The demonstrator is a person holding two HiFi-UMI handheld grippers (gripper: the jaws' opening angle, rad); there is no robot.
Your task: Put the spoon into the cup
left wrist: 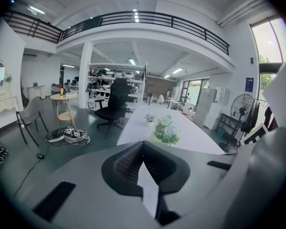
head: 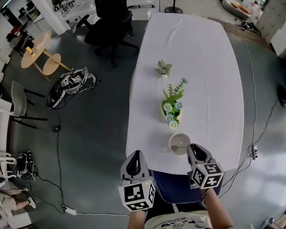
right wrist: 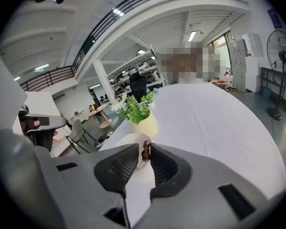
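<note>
A white cup point(head: 180, 138) stands near the front edge of the white-clothed table point(head: 205, 80). The spoon's dark bowl end point(head: 175, 148) lies inside it. My right gripper point(head: 194, 150) is just right of the cup. In the right gripper view the cup point(right wrist: 126, 138) sits right behind the jaws. The spoon's brown beaded handle point(right wrist: 146, 152) stands upright between the right gripper's pads point(right wrist: 145, 146), against the right pad with a thin gap on the left. My left gripper point(head: 136, 157) hangs off the table's front left corner; its jaws point(left wrist: 143, 144) meet at the tips with nothing between them.
A yellow pot of flowers point(head: 170, 109) stands just beyond the cup, and a small plant point(head: 163, 69) farther back. Past the table's far left corner stands a black office chair point(head: 112, 18). Bags and cables lie on the grey floor at the left.
</note>
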